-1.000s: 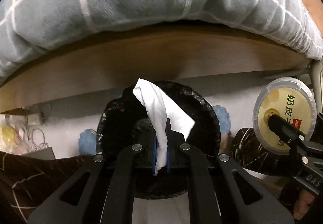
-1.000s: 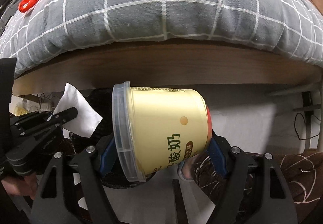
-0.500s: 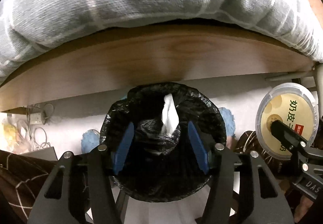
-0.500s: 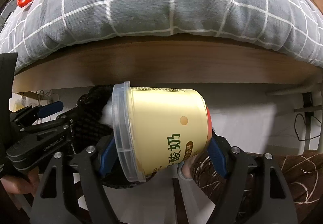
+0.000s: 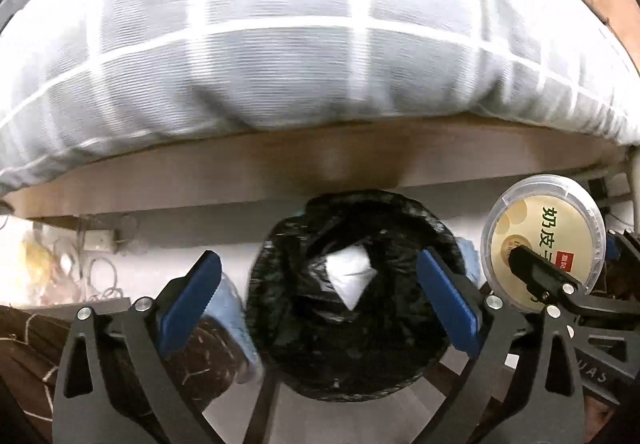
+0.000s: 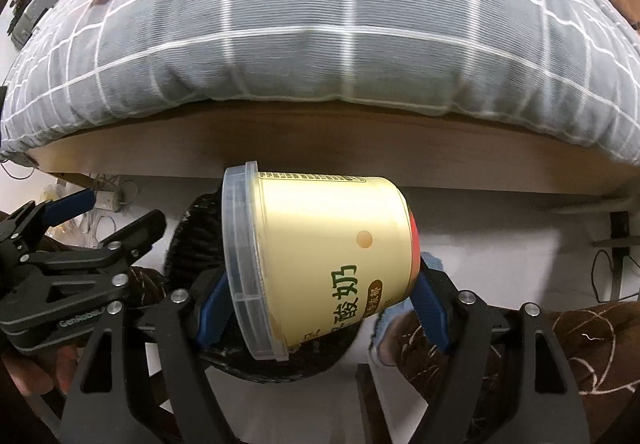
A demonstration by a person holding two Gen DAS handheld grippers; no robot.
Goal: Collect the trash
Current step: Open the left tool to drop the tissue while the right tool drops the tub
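**Black-lined bin takes the tissue; yogurt tub waits its turn**

Black plastic lines the trash bin (image 5: 352, 300), which stands on the pale floor just in front of the wooden bed frame (image 5: 320, 160) and under the overhang of the grey checked quilt (image 5: 280, 56). Every place below is given from that bin.

Left of it and above its rim, the left gripper (image 5: 318, 300) points steeply down with its jaws opening wide; nothing sits between the blue pads. A white tissue (image 5: 350, 276) lies loose inside the liner, directly below the gap, so the wide spread reads as a release over the opening.

Right of the bin, the right gripper (image 6: 316, 308) clamps a cream yogurt tub (image 6: 320, 264) on its side, one pad at the clear lid end and one at the base. Holding it sideways above the rim probably lets it drop in once the left gripper clears, though the blur makes the exact overlap hard to judge.

Writing: the tub's side shows large green characters "酸奶"; its lid, seen from the left wrist, reads "奶皮" beside a small red tag. The left gripper's body bears pale lettering beginning "Gen", the rest unclear.
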